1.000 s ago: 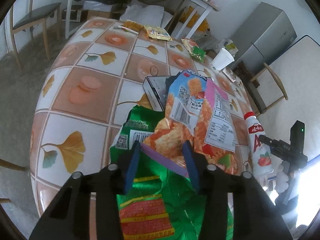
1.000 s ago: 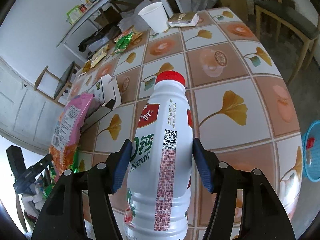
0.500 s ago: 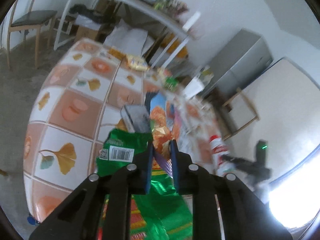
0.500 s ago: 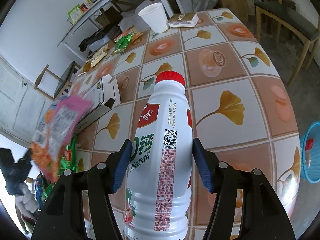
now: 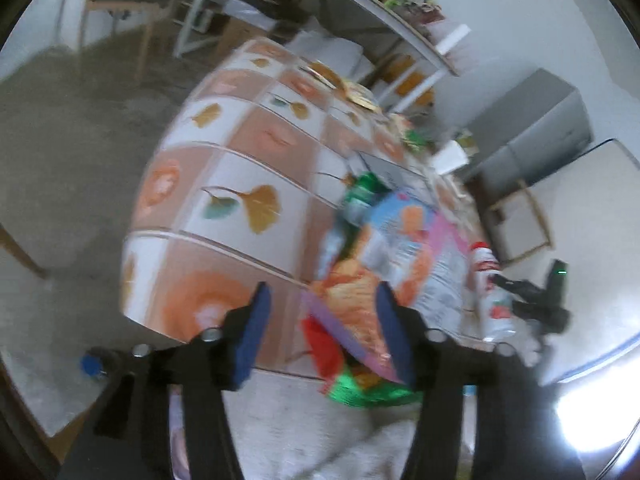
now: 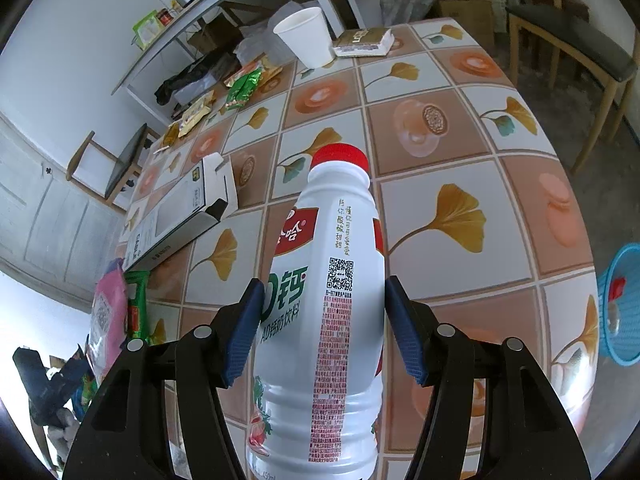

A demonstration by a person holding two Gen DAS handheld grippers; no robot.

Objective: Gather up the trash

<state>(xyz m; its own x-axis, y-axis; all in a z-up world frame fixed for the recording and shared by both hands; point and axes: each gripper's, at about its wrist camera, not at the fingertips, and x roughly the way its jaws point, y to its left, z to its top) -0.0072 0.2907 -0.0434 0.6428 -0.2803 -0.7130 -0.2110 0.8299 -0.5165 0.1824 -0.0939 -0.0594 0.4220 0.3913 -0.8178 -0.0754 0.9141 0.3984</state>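
Note:
In the blurred left wrist view my left gripper [image 5: 324,334] has its jaws opening. An orange and pink snack bag [image 5: 400,240] reaches between them and leans on the right finger [image 5: 394,332]; the left pad stands clear of it. Under it a green bag [image 5: 360,392] hangs over the table's near edge. My right gripper [image 6: 324,328] is shut on an upright white drink bottle [image 6: 336,280] with a red cap. The same bottle [image 5: 490,292] shows at the right in the left wrist view. The pink bag [image 6: 106,312] and green bag [image 6: 136,308] appear at the far left of the right wrist view.
On the tiled table [image 6: 440,152] lie an open grey carton [image 6: 180,220], a white paper cup [image 6: 308,38], a small flat pack [image 6: 364,42] and several wrappers [image 6: 242,88]. A blue basket [image 6: 620,308] stands on the floor at the right. Chairs and a shelf ring the table.
My left gripper closed on the snack bag's edge, pulled back toward the table's edge with the bags, then spread its jaws. The right gripper and bottle have not moved.

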